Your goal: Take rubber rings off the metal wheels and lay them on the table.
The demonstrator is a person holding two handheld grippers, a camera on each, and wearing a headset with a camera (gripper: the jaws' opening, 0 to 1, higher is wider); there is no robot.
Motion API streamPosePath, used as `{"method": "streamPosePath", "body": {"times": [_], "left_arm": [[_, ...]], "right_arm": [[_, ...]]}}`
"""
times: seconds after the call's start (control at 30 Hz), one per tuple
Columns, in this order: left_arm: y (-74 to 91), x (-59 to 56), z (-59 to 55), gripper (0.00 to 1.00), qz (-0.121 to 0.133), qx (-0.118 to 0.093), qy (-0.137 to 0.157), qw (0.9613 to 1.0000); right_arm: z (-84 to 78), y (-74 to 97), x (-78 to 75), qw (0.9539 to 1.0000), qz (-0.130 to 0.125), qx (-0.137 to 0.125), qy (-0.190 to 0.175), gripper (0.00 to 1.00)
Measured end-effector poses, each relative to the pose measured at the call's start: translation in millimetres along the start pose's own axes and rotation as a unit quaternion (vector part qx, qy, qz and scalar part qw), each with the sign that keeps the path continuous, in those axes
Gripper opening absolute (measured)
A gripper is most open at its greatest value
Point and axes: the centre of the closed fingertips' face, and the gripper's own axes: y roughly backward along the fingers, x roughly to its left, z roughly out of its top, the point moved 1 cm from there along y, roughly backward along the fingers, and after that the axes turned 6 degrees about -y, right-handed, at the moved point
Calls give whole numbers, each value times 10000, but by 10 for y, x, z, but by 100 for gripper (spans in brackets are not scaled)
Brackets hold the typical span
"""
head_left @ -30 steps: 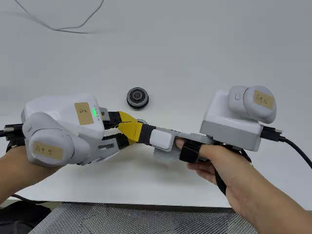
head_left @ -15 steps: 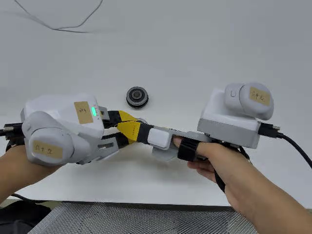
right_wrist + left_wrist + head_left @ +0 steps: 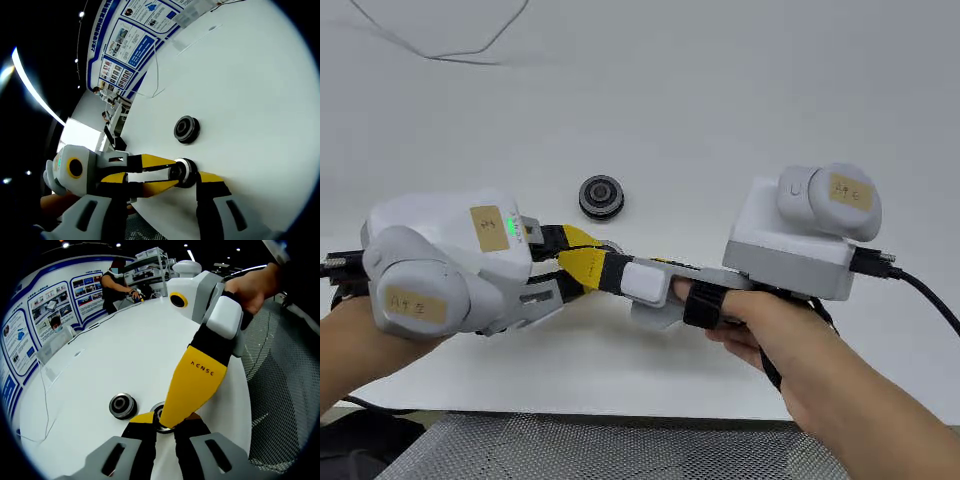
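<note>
Wheel (image 3: 602, 197) flat on table (image 3: 740, 110) (black ring on); second wheel (image 3: 183, 172) nearer, gripped

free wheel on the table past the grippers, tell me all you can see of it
The free wheel is small and round. A black rubber ring still sits round its rim, with a grey metal hub inside and a dark hole at the centre. It lies flat on the white table, just beyond the second wheel gripped between the jaws, and apart from it. Only the table touches it.
</note>
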Motion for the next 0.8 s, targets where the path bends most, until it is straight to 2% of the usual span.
{"method": "streamPosePath", "body": {"times": [0.13,0.3,0.8], "left_arm": [[1,0,7,13,3,2,4,10000],[0,0,9,13,2,6,8,10000],[5,3,11,13,12,1,19,10000]], "right_arm": [[15,-6,28,10000,47,-42,-34,56],[-46,-38,13,10000,30,36,-74,56],[-54,-59,31,10000,14,75,-15,58]]}}
